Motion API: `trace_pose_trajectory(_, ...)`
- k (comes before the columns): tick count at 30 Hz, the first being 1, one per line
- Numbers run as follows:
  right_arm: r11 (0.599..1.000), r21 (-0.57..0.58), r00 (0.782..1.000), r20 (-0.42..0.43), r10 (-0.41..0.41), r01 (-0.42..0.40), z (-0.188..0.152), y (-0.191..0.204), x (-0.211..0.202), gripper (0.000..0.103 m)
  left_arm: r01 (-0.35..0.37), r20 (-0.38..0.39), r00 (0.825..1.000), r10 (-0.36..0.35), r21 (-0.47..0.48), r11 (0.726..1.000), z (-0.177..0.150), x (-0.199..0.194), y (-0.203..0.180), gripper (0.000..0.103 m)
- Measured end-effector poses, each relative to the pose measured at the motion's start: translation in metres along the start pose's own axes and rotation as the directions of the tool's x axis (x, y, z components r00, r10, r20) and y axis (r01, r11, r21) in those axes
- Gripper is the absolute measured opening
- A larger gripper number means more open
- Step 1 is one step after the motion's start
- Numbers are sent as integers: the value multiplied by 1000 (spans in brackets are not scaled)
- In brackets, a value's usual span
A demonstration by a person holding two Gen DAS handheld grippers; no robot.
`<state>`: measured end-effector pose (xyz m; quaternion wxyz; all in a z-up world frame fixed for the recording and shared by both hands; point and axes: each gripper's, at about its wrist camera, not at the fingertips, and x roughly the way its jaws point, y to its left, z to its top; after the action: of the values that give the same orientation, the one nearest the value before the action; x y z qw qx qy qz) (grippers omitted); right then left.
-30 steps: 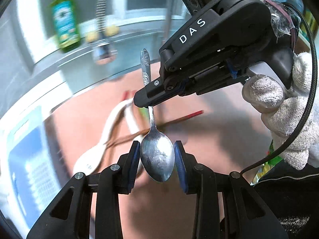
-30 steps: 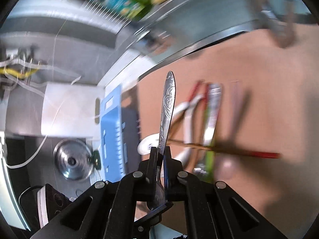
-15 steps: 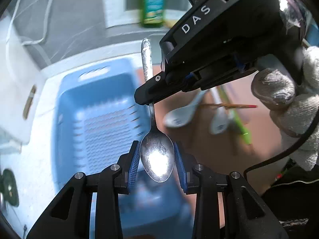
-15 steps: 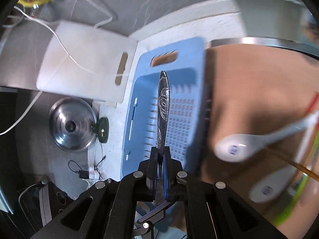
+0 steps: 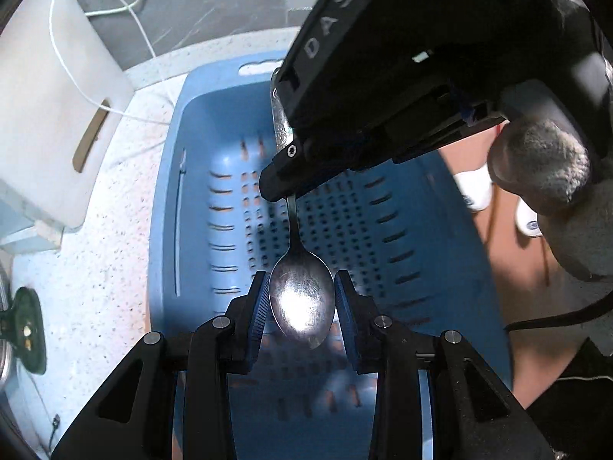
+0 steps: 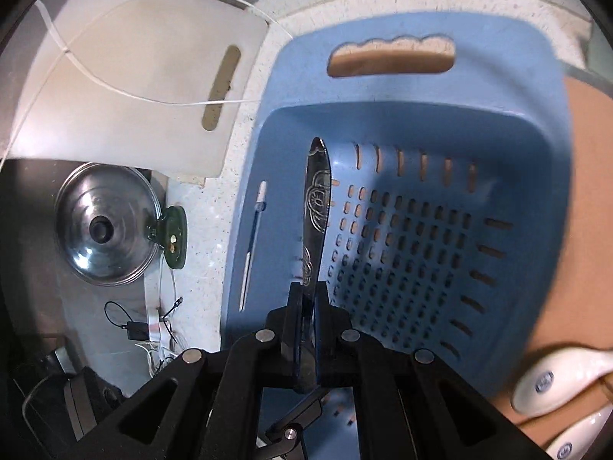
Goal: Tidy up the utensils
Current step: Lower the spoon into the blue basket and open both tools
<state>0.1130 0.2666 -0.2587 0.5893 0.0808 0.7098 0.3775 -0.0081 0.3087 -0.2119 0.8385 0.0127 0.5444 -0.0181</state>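
A metal spoon (image 5: 300,299) hangs over the blue slotted basket (image 5: 440,260). My left gripper (image 5: 300,299) is shut on its bowl, pads against both edges. My right gripper (image 6: 304,299) is shut on the spoon's engraved handle (image 6: 317,207), and in the left wrist view the right gripper (image 5: 276,188) shows above the bowl, clamping the stem. The basket (image 6: 498,122) lies right below both grippers and holds a thin white-tipped stick (image 6: 253,237) along its left wall. White ceramic spoons (image 6: 551,375) lie on the brown mat to the right.
A white cutting board (image 6: 134,88) with a cord across it leans at the back left. A steel pot lid (image 6: 103,226) sits left of the basket on the speckled counter (image 5: 103,249). Small cables lie at the lower left.
Both grippers carried the spoon together from above the brown mat leftwards to over the blue basket. The hold on the spoon is unchanged.
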Motion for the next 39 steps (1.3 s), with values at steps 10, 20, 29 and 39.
trace_pose_trajectory(10, 999, -18, 998, -54, -41, 40, 13, -2, 27, 7, -53, -57, 997, 53, 6, 999, 0, 17, -1, 33)
trace_pose_trajectory(20, 997, -49, 995, -65, -70, 67, 15, 0, 37, 10, -65, -77, 995, 67, 28, 998, 3, 23, -10, 34)
trace_pose_trajectory(29, 994, -68, 994, -66, -88, 83, 13, 3, 42, 14, -69, -97, 993, 71, 29, 997, 4, 30, -12, 37)
trace_pose_trajectory(39, 988, -114, 994, -23, -103, 100, 10, 6, 26, 39, -58, -85, 995, 57, -2, 998, 2, 20, -12, 47)
